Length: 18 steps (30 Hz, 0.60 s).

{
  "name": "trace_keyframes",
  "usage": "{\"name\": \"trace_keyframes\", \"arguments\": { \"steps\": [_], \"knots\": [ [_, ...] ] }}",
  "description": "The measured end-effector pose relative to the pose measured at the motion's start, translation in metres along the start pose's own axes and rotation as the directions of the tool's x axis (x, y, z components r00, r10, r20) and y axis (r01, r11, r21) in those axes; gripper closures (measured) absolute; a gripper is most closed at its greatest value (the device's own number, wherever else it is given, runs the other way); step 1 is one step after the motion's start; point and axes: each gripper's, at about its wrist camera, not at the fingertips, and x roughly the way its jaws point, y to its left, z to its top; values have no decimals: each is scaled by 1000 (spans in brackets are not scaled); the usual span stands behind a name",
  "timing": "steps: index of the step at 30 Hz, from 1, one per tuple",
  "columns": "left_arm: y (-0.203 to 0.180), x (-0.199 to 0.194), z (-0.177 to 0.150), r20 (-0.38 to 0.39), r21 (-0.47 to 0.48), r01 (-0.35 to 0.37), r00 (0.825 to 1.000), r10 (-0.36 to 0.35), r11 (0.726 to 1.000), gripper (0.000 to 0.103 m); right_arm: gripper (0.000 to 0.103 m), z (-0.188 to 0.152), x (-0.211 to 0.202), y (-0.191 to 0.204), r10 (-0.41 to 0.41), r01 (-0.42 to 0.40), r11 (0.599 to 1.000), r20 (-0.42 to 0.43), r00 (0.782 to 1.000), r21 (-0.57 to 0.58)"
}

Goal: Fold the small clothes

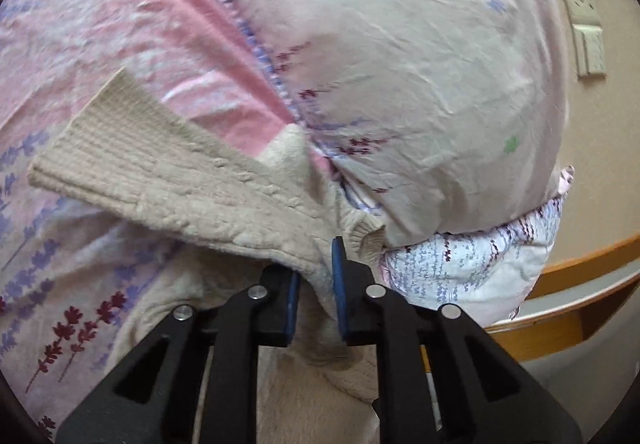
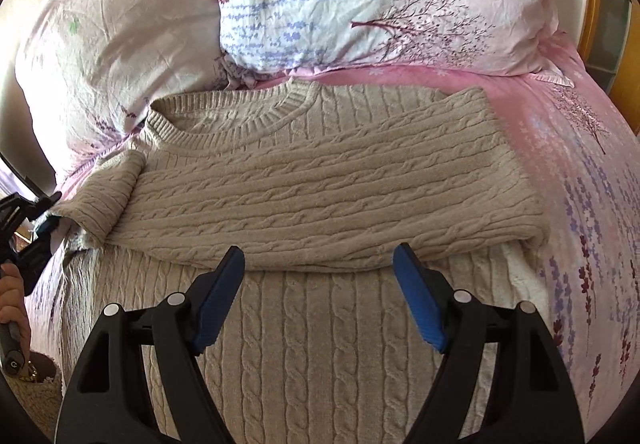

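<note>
A beige cable-knit sweater (image 2: 320, 180) lies on the bed, collar toward the pillows, with one sleeve folded across its chest. My right gripper (image 2: 318, 276) is open and empty, just above the sweater's body below the folded sleeve. My left gripper (image 1: 316, 284) is shut on a fold of the sweater (image 1: 192, 180) near its shoulder, and the other sleeve with its ribbed cuff trails off to the left. The left gripper also shows at the left edge of the right wrist view (image 2: 36, 212), by the sweater's shoulder.
The sweater rests on a pink floral bedsheet (image 2: 568, 148). Two floral pillows (image 2: 360, 0) lie at the head of the bed, close behind the collar. A wooden bed frame (image 1: 580, 264) and wall sockets (image 1: 584, 24) are at the right in the left wrist view.
</note>
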Motion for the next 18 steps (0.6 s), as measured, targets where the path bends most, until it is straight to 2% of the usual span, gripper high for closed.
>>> {"name": "trace_keyframes", "arguments": {
  "steps": [3,6,8,11,12,13,14,15,16,18],
  "knots": [
    [-52,12,-17,-28,163,50,999,-46,985,92,25,8,-10,-12,3,-4,1000,37,999,28],
    [-99,35,-46,-104,302,103,992,-75,948,92,25,19,-21,-29,6,-11,997,67,998,74],
    [-121,55,-71,-163,384,118,985,-59,916,92,25,20,-27,-41,13,-22,994,81,997,106],
    [-135,91,-115,-239,506,94,970,35,858,90,25,20,-32,-61,37,-52,986,94,995,157],
    [-135,104,-129,-272,542,79,959,85,836,82,25,21,-32,-66,47,-63,984,94,994,169],
    [-134,118,-142,-309,577,65,940,143,814,72,25,21,-32,-70,63,-79,980,93,994,182],
    [-131,133,-157,-348,614,53,913,210,787,69,25,21,-32,-74,78,-94,976,90,993,195],
    [-126,140,-167,-362,639,41,897,253,768,65,25,20,-31,-77,93,-110,973,88,992,205],
    [-123,142,-174,-367,664,42,889,276,747,61,26,20,-31,-80,114,-130,968,86,990,215],
    [-122,134,-179,-364,695,71,893,265,715,58,31,22,-28,-82,158,-172,958,81,984,228]
  ]
}}
